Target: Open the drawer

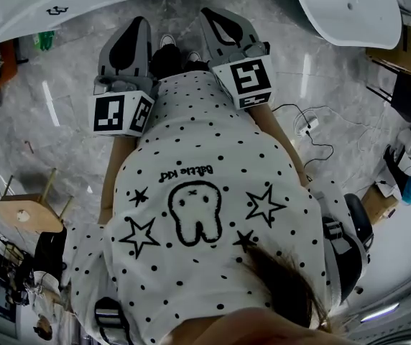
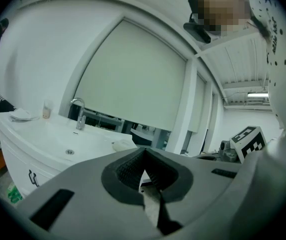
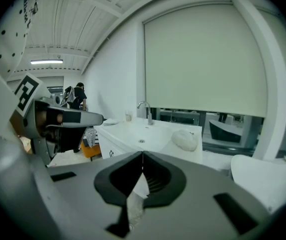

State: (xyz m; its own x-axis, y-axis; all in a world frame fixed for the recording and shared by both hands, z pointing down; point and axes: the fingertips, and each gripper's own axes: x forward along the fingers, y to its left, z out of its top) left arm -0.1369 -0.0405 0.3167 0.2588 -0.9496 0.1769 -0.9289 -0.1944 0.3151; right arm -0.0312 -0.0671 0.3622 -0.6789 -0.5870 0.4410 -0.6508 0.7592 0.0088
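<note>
Holding the left gripper (image 2: pixel 143 154) and right gripper (image 3: pixel 142 156) pinched shut and empty by the polka-dot shirt (image 1: pixel 205 157), upper mid-frame, likely just for walking over, with the drawer (image 1: pixel 69 6) sitting untouched on the white vanity (image 1: pixel 4 9), upper left.

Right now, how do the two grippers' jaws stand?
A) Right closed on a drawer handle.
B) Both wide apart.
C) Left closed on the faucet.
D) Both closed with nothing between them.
D: in each gripper view the tips of the left gripper and the right gripper meet, with nothing between them.
</note>
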